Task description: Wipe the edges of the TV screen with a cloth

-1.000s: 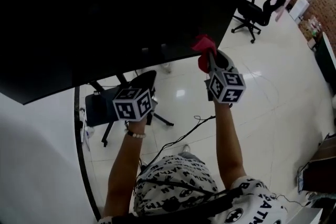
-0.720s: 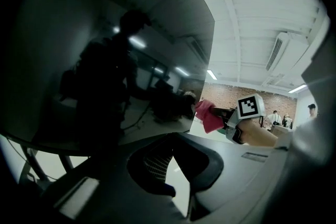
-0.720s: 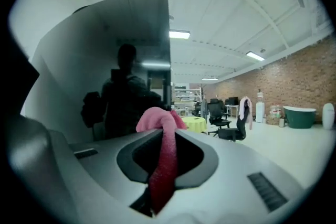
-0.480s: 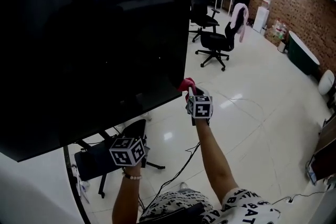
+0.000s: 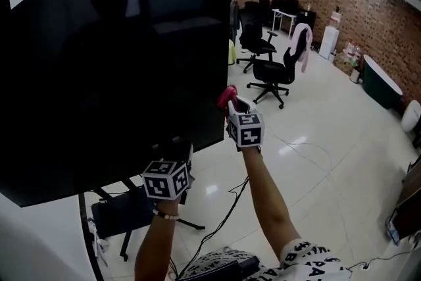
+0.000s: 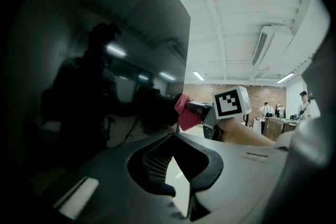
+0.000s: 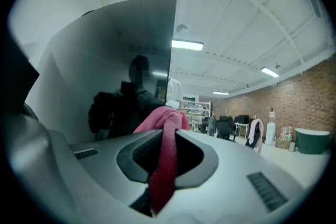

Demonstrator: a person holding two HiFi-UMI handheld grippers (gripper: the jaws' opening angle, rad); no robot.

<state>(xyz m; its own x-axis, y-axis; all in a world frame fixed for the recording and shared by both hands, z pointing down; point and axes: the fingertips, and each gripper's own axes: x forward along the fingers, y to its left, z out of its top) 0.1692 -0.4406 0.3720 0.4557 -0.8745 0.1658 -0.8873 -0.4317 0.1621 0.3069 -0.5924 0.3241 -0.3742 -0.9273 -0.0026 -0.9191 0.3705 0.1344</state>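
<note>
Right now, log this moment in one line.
right gripper: shut on red cloth | cloth: at TV screen right edge, low | left gripper: open, empty, near screen bottom edge

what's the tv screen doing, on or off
Looks off: the TV screen is dark all over in every view, with no picture, only dim reflections.

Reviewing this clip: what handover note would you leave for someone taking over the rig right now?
Right gripper: shut on the red cloth, held at the right edge of the TV screen, near its lower corner.
Left gripper: open, empty, by the screen's bottom edge.
Done: cannot tell which edges are wiped.
Left: probably run the cloth up the right edge, then along the others.
</note>
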